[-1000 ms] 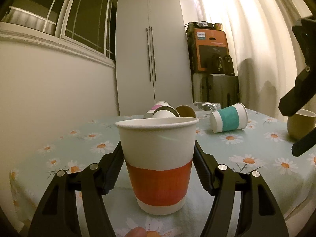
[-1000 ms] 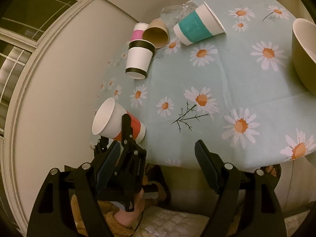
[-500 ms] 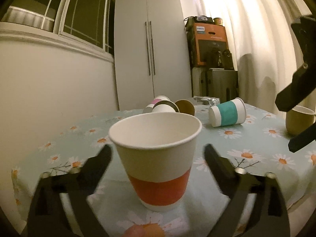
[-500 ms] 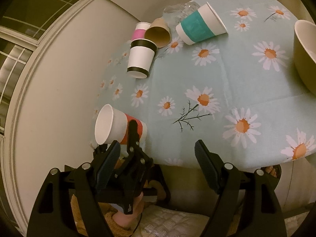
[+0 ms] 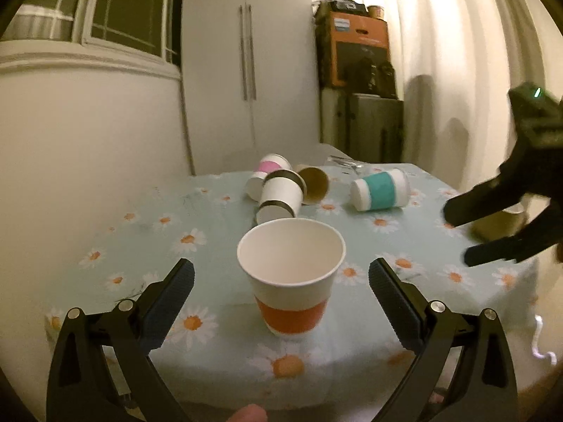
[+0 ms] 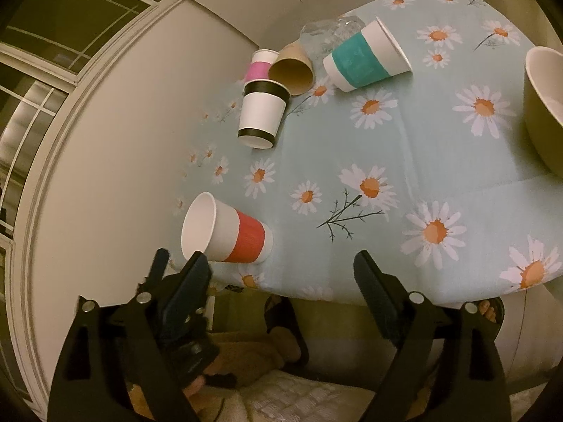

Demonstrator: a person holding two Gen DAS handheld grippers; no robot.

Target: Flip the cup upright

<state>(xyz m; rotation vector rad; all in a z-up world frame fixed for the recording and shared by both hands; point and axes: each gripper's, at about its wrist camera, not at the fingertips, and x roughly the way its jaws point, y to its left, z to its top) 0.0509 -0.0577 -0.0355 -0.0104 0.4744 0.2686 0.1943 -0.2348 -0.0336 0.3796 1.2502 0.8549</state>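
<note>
A white paper cup with an orange-red band stands upright near the front edge of the daisy tablecloth; it also shows in the right wrist view. My left gripper is open, its jaws wide apart on either side of the cup and drawn back from it, touching nothing. My right gripper is open and empty, hovering above the table's front edge; it shows at the right of the left wrist view.
Several cups lie on their sides at the back: black-banded, pink, brown, teal. A crumpled clear plastic piece lies behind them. A beige bowl stands at the right. A wall runs along the left.
My left gripper let go of the orange-banded cup, opened wide, then drew back and up. The cup stays upright. The right gripper barely moved.
</note>
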